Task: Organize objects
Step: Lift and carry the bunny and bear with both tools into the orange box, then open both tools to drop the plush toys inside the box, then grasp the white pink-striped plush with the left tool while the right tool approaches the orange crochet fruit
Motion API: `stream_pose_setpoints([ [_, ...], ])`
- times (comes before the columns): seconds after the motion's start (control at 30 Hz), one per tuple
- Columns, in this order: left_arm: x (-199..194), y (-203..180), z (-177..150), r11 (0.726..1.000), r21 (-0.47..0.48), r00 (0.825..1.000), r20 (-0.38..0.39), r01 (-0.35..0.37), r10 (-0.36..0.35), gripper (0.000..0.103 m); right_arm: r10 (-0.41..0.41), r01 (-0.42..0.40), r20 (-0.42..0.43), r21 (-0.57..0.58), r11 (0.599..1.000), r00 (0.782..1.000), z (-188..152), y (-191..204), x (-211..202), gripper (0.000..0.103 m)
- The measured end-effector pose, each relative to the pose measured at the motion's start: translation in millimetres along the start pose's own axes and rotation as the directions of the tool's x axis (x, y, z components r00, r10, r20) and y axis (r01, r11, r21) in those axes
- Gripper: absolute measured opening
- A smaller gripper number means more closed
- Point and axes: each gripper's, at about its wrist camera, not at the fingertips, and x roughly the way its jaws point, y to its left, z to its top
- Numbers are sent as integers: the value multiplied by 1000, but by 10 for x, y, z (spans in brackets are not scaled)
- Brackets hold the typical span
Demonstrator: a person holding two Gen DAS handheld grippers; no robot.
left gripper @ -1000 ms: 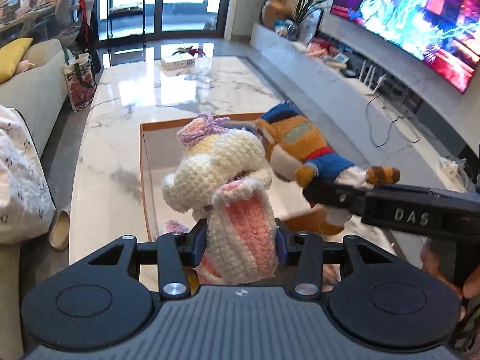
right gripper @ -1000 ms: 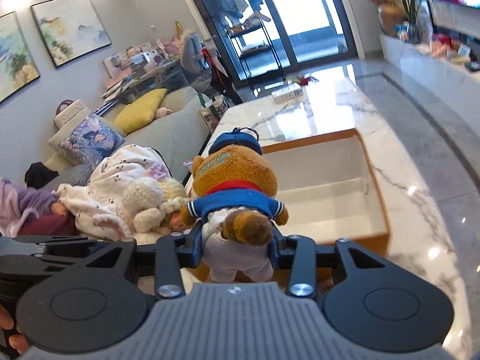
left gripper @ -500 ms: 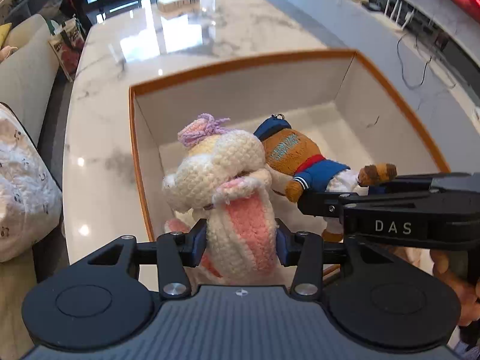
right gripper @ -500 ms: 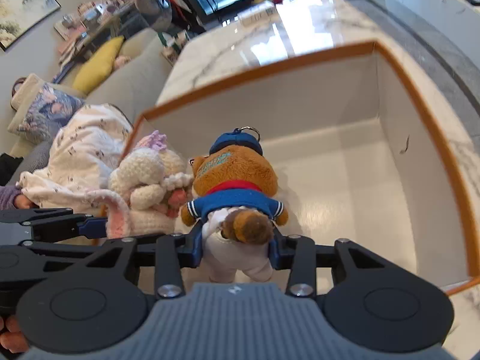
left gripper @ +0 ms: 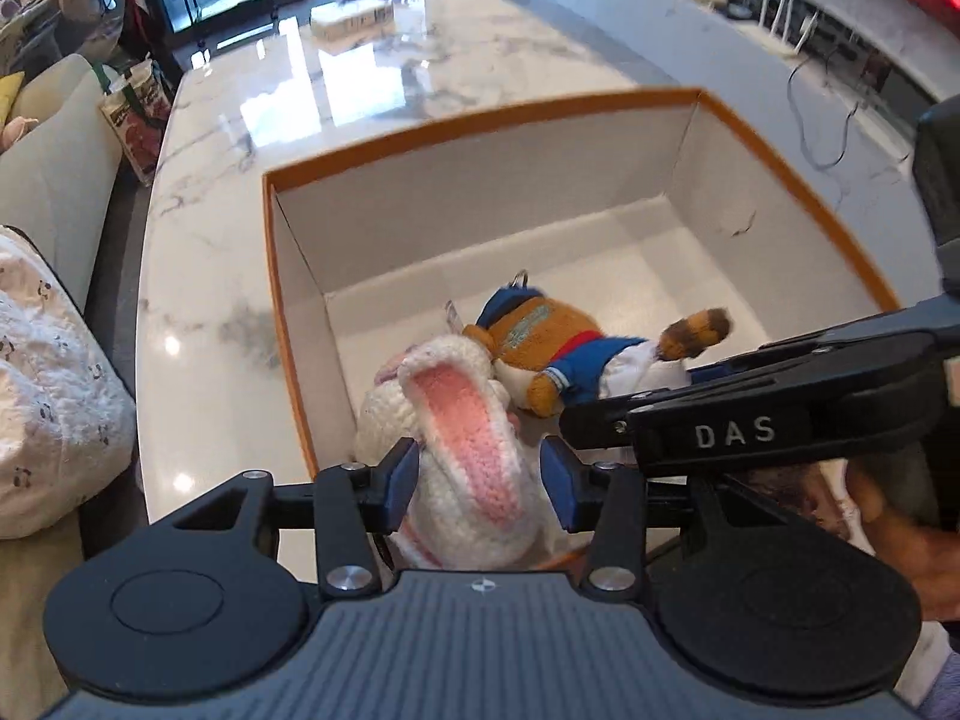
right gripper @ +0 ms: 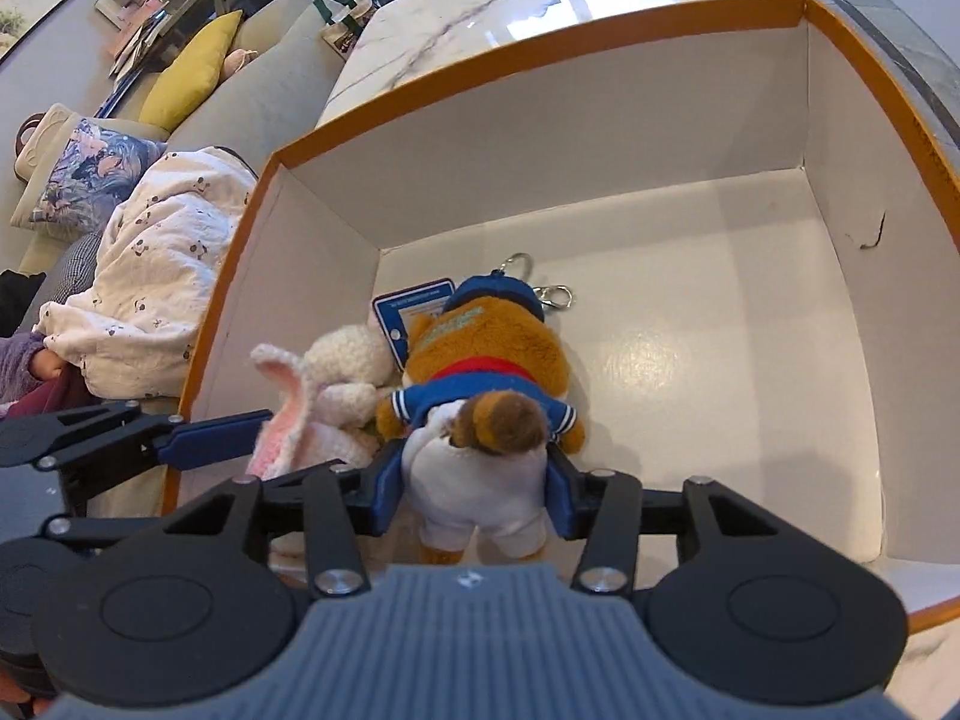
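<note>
A white box with an orange rim (left gripper: 480, 114) (right gripper: 540, 30) stands on the marble table. A white and pink crocheted bunny (left gripper: 462, 420) (right gripper: 336, 378) lies on the box floor near its left wall. A brown plush bear in a blue jacket (left gripper: 552, 342) (right gripper: 486, 360) lies beside it, with a blue tag (right gripper: 408, 315) under its head. My left gripper (left gripper: 478, 480) straddles the bunny's ear with its jaws spread and small gaps at the pads. My right gripper (right gripper: 474, 492) straddles the bear's white legs, jaws spread wider than before.
The marble table (left gripper: 360, 72) stretches beyond the box, with a small white carton (left gripper: 354, 21) at its far end. A sofa with a patterned blanket (right gripper: 150, 252) runs along the left. A TV bench with cables (left gripper: 810, 48) is on the right.
Both grippers went down into the box with the toys. The bunny and bear now lie on the box floor, and both pairs of jaws have spread apart.
</note>
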Motion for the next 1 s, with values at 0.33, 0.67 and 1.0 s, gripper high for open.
stream_pose_setpoints([
  [0.33, -695, -109, -253, 999, -32, 991, 137, 7, -3, 52, -21, 26, 95, -55, 998, 995, -86, 208, -434, 60],
  [0.67, -1284, -234, -1045, 967, -245, 969, 215, -71, 126, 59, -3, 92, 435, -184, 979, 901, -1053, 339, -1530, 60],
  [1.0, -1176, -170, -1958, 799, -595, 954, 186, -82, 237, 65, -147, 269, 553, -146, 952, 820, -2151, 218, -1696, 65],
])
